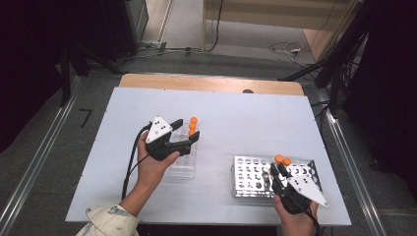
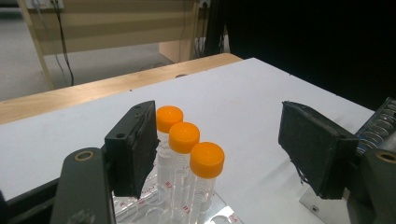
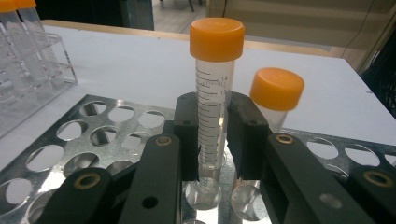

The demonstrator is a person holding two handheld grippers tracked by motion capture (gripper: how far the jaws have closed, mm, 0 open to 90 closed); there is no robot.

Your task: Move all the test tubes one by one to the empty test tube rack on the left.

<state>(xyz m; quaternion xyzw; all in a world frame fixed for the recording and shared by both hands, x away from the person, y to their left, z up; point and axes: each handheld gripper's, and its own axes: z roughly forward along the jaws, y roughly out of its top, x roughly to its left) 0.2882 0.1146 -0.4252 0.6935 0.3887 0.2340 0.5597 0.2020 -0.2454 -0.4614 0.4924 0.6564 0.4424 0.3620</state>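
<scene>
Right gripper [image 3: 212, 140]: clamped an orange-capped tube [image 3: 214, 88] upright over the metal rack [image 3: 70, 149].
Left gripper [image 2: 224, 154]: jaws apart, beside three capped tubes [image 2: 184, 154].

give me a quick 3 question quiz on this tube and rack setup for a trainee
1. True or false: the right gripper is shut on a capped tube.
2. How many orange-capped tubes stand in the clear rack by the left gripper?
3. The right gripper's tube is over which rack: A) clear plastic, B) metal rack with round holes?

Key: 1. true 2. three 3. B
</scene>
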